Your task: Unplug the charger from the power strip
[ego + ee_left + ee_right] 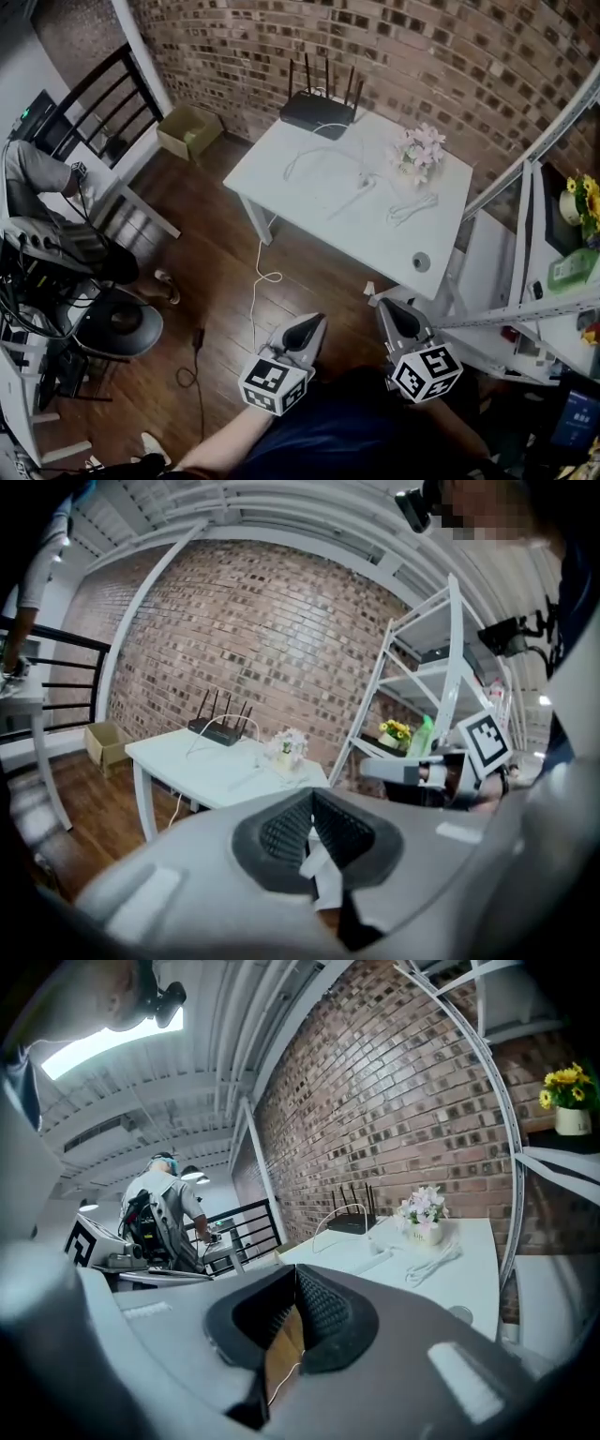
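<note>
Charger [366, 178], small and white, sits at the far end of the white power strip [347, 201], apparently plugged in; both lie mid-top on the white table [375, 244]; pink flowers [419, 150] just beside them on the table; black router [319, 111] at the table's far corner; white cable [255, 295] trails from the table's near edge to the floor. Left gripper [314, 326] and right gripper [386, 307] hang short of the table's near edge, well apart from the strip; both clenched, jaws together, nothing between them.
</note>
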A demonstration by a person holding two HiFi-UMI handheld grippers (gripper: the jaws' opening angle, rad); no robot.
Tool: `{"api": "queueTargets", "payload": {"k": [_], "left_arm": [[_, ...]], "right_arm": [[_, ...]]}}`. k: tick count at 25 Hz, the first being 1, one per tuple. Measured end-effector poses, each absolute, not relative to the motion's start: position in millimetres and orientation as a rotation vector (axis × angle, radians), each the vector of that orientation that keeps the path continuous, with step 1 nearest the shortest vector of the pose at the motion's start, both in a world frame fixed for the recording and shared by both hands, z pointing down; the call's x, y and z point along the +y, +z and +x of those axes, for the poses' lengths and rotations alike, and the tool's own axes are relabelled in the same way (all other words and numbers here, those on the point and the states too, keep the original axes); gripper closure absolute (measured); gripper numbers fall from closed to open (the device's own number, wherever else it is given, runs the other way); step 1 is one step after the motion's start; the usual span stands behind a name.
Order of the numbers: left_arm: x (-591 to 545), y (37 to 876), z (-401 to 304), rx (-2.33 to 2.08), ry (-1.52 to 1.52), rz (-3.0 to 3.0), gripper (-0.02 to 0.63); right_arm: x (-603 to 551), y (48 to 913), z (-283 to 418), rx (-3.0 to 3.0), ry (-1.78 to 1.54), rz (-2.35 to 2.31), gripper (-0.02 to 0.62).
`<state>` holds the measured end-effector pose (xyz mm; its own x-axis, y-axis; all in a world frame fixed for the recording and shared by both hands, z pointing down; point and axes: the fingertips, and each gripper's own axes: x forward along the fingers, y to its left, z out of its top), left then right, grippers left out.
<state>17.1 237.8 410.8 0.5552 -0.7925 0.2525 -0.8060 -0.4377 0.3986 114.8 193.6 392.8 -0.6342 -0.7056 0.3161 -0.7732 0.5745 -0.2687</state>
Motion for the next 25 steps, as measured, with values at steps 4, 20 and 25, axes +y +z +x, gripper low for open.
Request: {"api": "queueTargets", "payload": {"k": [4, 20, 25], "left_arm": [[224, 419, -7, -1.267, 0.030, 2.300, 0.600], [115, 423, -14, -1.358, 0.086, 2.262, 0.600], [59, 416, 0, -1.401, 0.097, 2.259, 0.600]], "right_arm": [[177, 396, 99, -2.589, 0.557, 1.282, 0.584], [56, 414, 85, -2.641, 0.582, 1.197, 0.584], [-6, 415, 97, -2.665, 0.561, 1.164, 0.584]]}}
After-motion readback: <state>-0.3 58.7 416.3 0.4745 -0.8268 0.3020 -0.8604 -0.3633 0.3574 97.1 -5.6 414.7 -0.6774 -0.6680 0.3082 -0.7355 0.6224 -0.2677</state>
